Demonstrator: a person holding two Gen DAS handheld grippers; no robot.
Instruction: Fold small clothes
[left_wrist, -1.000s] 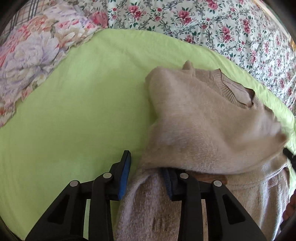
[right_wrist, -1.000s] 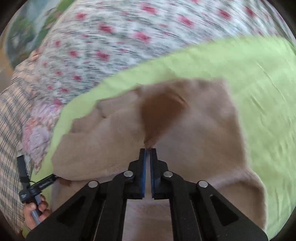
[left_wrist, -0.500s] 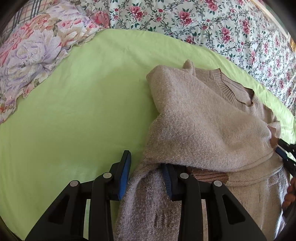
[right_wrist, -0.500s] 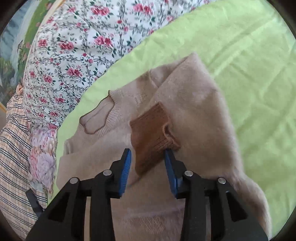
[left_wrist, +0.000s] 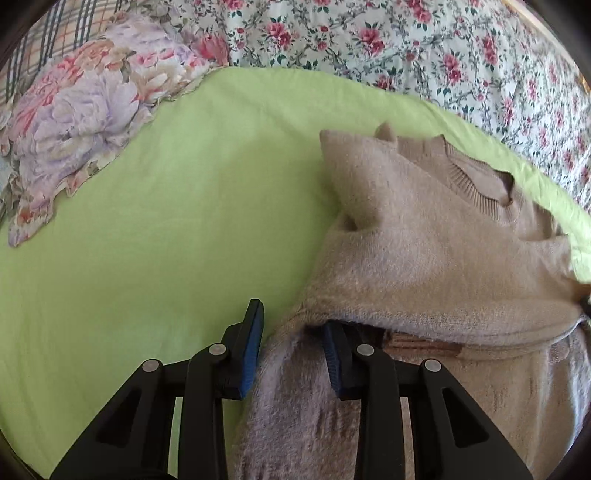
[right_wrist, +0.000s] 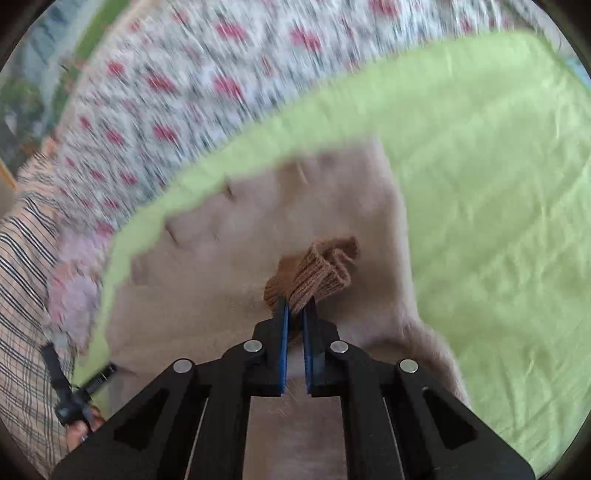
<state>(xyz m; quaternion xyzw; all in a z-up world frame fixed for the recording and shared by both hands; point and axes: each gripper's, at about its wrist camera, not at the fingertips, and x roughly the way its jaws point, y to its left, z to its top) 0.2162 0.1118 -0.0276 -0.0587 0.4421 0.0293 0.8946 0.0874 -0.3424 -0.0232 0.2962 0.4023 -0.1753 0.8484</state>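
Surface: green sheet (left_wrist: 177, 206) on a bed, flowered quilt (left_wrist: 424, 48) behind, a pillow (left_wrist: 81, 122) at the far left.
Sweater: beige sweater (left_wrist: 436, 251) lies on the sheet, one sleeve folded across its body.
Step, judged: carry the brown cuff (right_wrist: 321, 273) inward, low and slow, so the sleeve lands flat.
Right claw (right_wrist: 294, 314): just closed, nearly shut, pinching the cuff.
Left claw (left_wrist: 291, 350): partly open, sweater edge between its jaws; whether it presses is unclear.

A bed in daylight: lime-green sheet (left_wrist: 166, 229), rose-print quilt (left_wrist: 424, 48), floral pillow (left_wrist: 85, 118), perhaps plaid bedding (right_wrist: 22, 295).
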